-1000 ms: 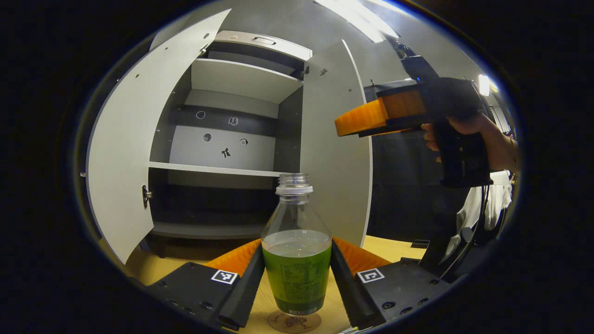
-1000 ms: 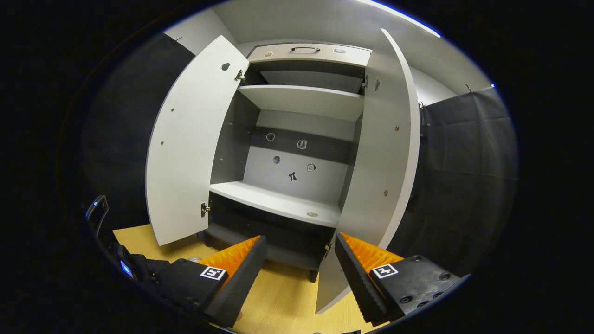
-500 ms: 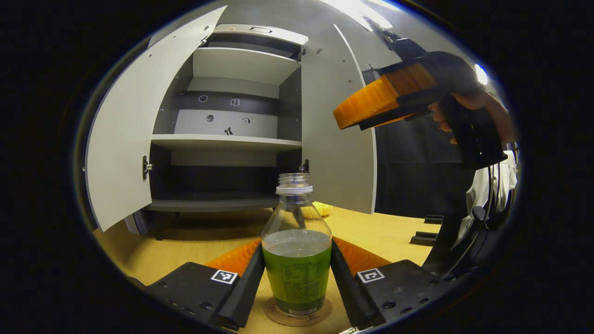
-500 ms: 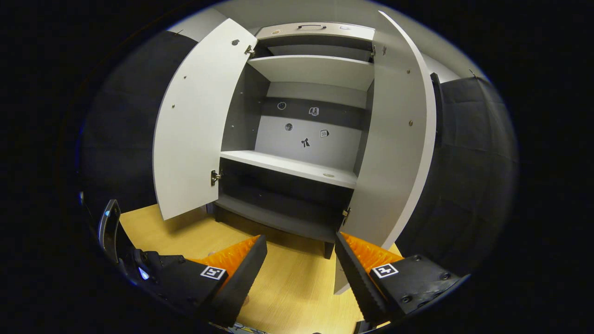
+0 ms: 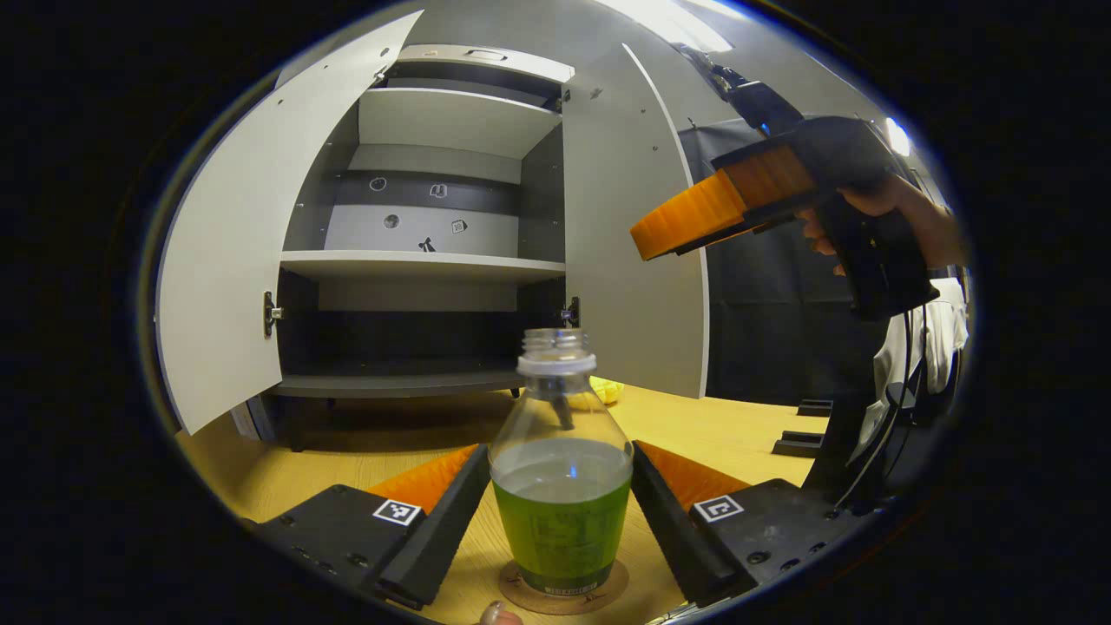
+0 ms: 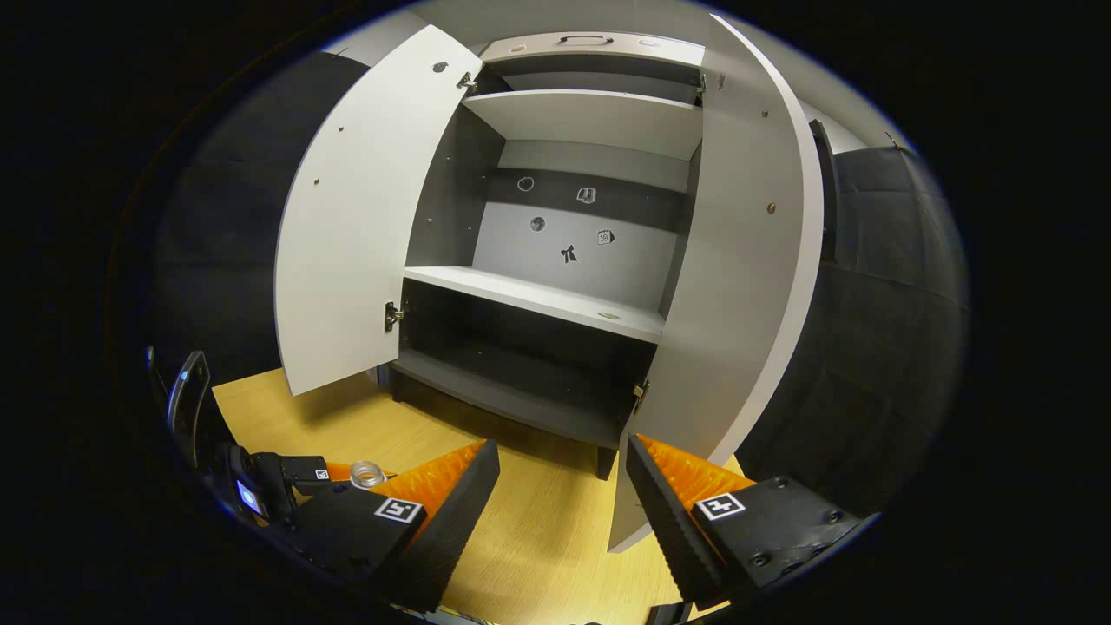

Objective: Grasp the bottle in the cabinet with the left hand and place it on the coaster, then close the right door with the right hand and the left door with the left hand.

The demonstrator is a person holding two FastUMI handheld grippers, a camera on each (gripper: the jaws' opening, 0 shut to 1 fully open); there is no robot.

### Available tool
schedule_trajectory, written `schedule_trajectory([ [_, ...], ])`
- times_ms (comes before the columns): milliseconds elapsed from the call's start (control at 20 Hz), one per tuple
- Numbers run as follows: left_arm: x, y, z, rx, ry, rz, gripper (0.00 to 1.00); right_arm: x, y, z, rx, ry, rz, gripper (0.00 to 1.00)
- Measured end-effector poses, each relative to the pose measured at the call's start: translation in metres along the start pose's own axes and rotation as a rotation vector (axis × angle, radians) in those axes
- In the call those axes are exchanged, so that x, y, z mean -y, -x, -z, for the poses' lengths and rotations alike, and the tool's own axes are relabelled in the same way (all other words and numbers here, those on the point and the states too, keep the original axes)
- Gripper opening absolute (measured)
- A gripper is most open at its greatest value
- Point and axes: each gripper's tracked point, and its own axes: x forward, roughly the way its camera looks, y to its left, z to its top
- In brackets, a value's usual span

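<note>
Green liquid fills the lower half of the bottle (image 5: 562, 486), which stands upright on the round coaster (image 5: 562, 597) directly between my left fingers. Left gripper (image 5: 560, 512): jaws parted, a thin gap visible on each side of the bottle's body, so I judge neither finger is pressing on it. Bottle has no cap; its mouth is open.

Step in hand, as I judge it: releasing and clearing the bottle. To do it well I widen the left jaws a little more, then draw straight back along my own fingers, level, without swinging sideways, since either finger would clip the body and an uncapped bottle will spill if tipped. Coaster rim shows around the base in front, so placement looks centred; no correction is needed.

Right gripper (image 6: 562, 508): jaws wide apart, holding nothing. Cabinet (image 6: 555, 304) lies ahead of it with shelves bare. Right door (image 6: 738, 286) stands open ahead and slightly right of my right fingers; left door (image 6: 356, 226) is open ahead and to their left. In the left gripper view the right gripper is raised, near the right door's outer face, well above the wooden tabletop (image 6: 529, 538).

Next call: press the right door's outer face near its free edge, away from the hinge, and follow its arc.
</note>
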Motion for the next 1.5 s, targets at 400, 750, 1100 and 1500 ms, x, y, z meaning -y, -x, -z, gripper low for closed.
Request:
schedule_trajectory([
  [400,-0.007,-0.003,-0.1,0.047,-0.024,0.041,0.98,0.015,0.026,-0.066,0.08,-0.081,-0.015,0.98],
  [750,-0.029,0.035,-0.202,0.057,-0.092,0.005,0.96,0.088,0.069,-0.147,0.257,-0.051,0.136,0.98],
  [1100,-0.084,0.085,-0.255,0.039,-0.038,-0.164,0.96,0.169,0.079,-0.147,0.259,-0.152,0.28,0.94],
  [1500,-0.154,0.167,-0.273,0.01,-0.077,-0.479,0.96,0.179,0.044,-0.145,0.251,-0.157,0.189,0.95],
])
